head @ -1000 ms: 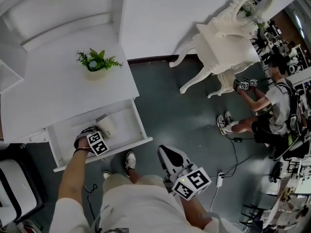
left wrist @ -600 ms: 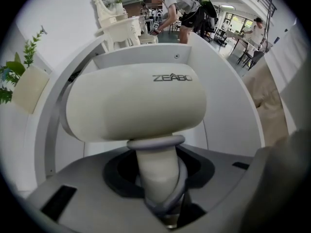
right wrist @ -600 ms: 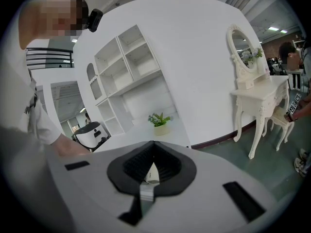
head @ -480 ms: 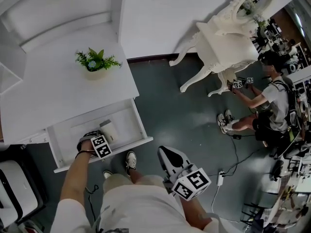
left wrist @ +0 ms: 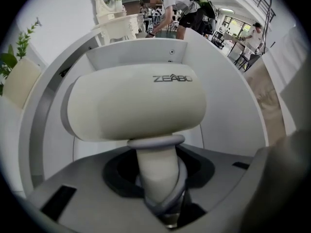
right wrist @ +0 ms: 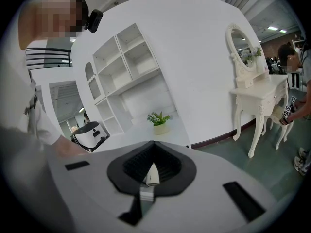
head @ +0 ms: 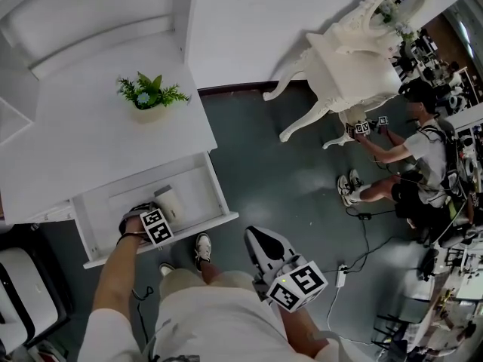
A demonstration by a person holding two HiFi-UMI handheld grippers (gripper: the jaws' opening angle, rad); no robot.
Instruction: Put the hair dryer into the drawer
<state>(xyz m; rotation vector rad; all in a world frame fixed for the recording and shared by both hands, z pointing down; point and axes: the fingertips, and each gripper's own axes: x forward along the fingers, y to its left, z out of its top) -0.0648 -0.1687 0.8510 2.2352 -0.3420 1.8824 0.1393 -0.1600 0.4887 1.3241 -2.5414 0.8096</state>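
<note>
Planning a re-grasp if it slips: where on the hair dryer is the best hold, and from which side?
The handle, from above: slim and round, it stands up from the hair dryer's wide barrel, inside the drawer.

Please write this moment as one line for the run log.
left gripper: shut on hair dryer handle, inside open drawer | right gripper: jaws shut, empty

- You stand in a mock bedroom: white dressing table (head: 355, 62), oval mirror (head: 392, 2), shelves (right wrist: 126, 64), potted plant (head: 149, 95).
- Around you it is a lab hall: another person (head: 426, 153) at work, cable (head: 364, 236) on the floor.
</note>
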